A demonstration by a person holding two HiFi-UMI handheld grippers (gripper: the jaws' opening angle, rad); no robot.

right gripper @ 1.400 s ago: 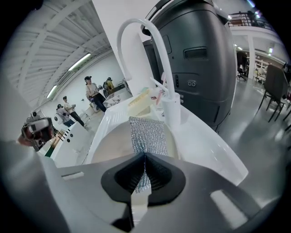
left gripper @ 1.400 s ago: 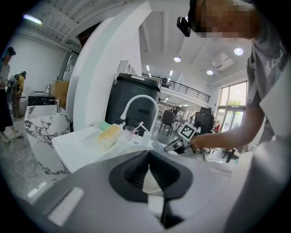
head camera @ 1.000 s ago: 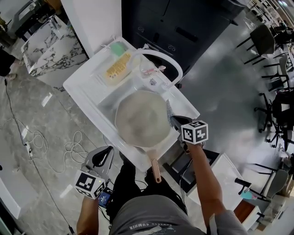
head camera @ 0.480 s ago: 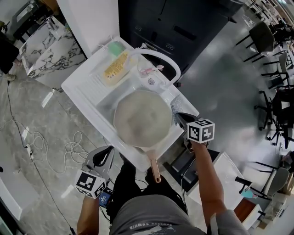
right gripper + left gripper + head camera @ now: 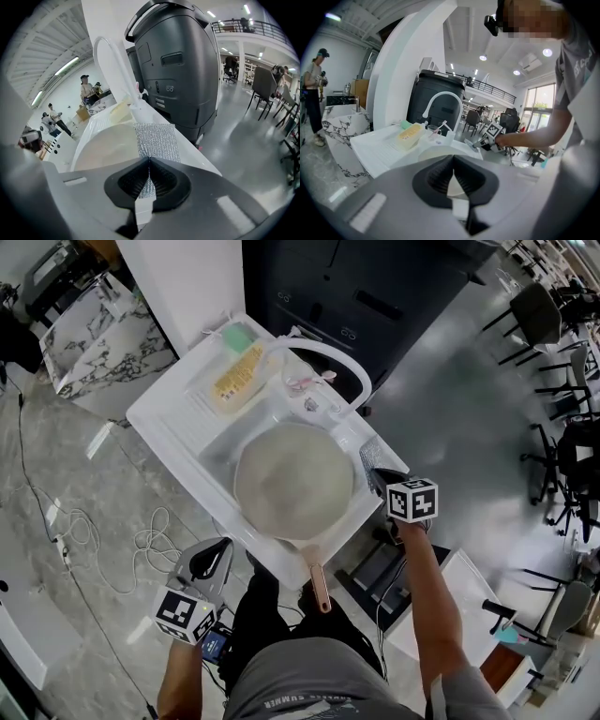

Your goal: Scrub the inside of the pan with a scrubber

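Right gripper (image 5: 379,478): clenched on a flat silver mesh scrubber (image 5: 372,457). Its jaws pinch the near edge of the sheet, and the rest of the scrubber projects straight ahead of the tips. The scrubber sits over the right rim of the white plastic sink (image 5: 178,418), outside the pan; contact with the rim cannot be confirmed.

The round pale-grey pan with a copper-coloured handle (image 5: 294,482) lies in the sink basin, just to the left of the right gripper's tips. Its inside faces up and its handle points back toward the person. A white arched faucet (image 5: 330,358) stands beyond the pan, ahead of this gripper.

Left gripper (image 5: 217,549): jaws closed together, nothing grasped. It is held low, outside the sink's near edge. The pan lies ahead of its tips and slightly right, well apart from them.
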